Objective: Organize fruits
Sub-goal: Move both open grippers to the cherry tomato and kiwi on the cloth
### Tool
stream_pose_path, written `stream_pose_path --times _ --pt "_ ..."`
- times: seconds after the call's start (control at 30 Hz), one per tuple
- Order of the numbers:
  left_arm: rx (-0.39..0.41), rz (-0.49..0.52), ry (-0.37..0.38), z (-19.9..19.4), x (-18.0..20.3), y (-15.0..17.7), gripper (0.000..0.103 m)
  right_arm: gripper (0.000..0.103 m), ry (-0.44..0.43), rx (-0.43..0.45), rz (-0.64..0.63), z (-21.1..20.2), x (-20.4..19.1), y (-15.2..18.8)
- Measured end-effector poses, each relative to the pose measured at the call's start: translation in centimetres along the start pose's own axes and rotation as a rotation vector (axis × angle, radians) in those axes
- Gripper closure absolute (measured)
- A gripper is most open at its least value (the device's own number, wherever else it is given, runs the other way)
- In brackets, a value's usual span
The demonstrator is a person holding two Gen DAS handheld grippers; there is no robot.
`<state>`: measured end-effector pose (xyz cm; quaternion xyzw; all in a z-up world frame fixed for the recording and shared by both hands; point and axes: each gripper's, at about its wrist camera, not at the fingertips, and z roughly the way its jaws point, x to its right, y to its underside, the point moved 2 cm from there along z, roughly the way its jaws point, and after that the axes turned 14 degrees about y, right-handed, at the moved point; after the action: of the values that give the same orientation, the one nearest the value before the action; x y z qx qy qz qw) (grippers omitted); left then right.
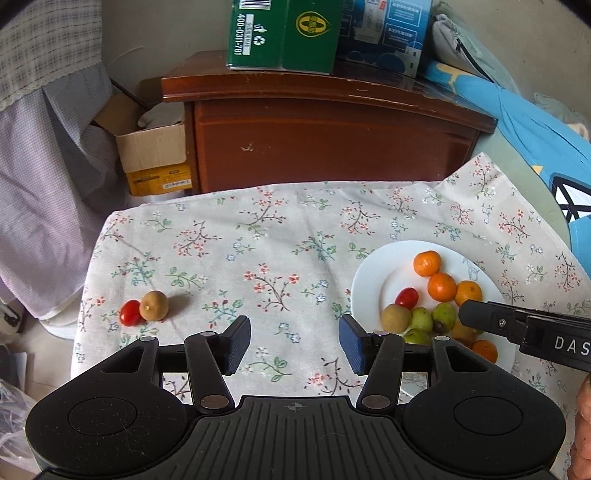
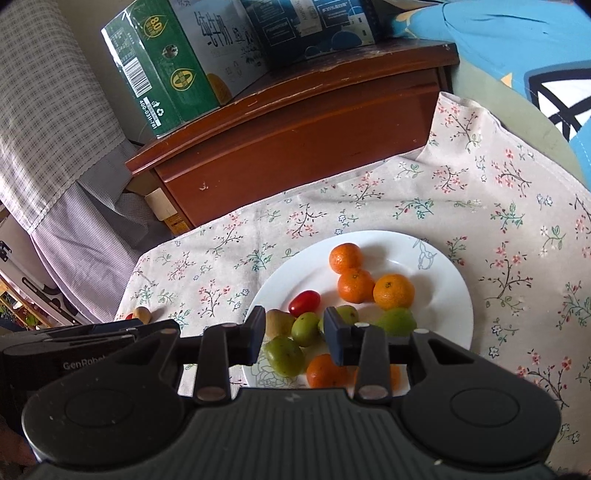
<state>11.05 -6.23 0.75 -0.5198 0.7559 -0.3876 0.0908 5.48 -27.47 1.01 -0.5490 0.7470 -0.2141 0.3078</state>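
A white plate (image 1: pixel 373 280) (image 2: pixel 443 295) on the flowered cloth holds several mandarins (image 2: pixel 356 284), green fruits (image 2: pixel 284 354), a cherry tomato (image 2: pixel 304 302) and a brown fruit (image 2: pixel 276 322). On the cloth at the left lie a cherry tomato (image 1: pixel 129 312) and a brown fruit (image 1: pixel 154 305), touching. My left gripper (image 1: pixel 294 341) is open and empty above the cloth, to the right of that pair. My right gripper (image 2: pixel 294 334) is open and empty over the near part of the plate, above the green fruits. It shows in the left wrist view (image 1: pixel 466 312).
A wooden nightstand (image 1: pixel 325 136) stands behind the table with a green carton (image 1: pixel 284 33) and a blue box (image 1: pixel 384 33) on it. A cardboard box (image 1: pixel 155 158) sits on the floor at the left. Blue bedding (image 1: pixel 535 140) lies at the right.
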Motion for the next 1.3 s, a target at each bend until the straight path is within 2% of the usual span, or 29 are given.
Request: stream_pose_path --times 0.3,0.8,0.93,1.03,1.2,1.3 --pt "0.024 -0.033 -0.06 -1.5 -2.7 -0.5 0.051 0.067 -0.029 -0.013 -0.057 0.3 -2.2 0.7" --pt "0.017 -0.076 -0.127 -2.2 -7.6 -1.4 0.051 0.067 -0.117 -0.039 -0.186 0.9 -6.1 2.4" --pt "0.028 -0.116 -0.14 -2.1 -9.4 -1.7 0.051 0.067 -0.144 -0.044 -0.231 0.7 -7.4 3.1" --pt "0.011 -0.183 -0.168 -1.7 -11.3 -1.6 0.051 0.067 -0.149 -0.045 -0.256 0.8 -8.6 3.6" --pt "0.034 -0.286 -0.133 -1.7 -13.9 -1.2 0.052 0.069 -0.179 -0.042 -0.297 2.1 -11.6 4.1" --pt "0.051 -0.32 -0.11 -1.6 -14.7 -1.0 0.054 0.069 -0.194 -0.05 -0.279 3.6 -13.4 4.2"
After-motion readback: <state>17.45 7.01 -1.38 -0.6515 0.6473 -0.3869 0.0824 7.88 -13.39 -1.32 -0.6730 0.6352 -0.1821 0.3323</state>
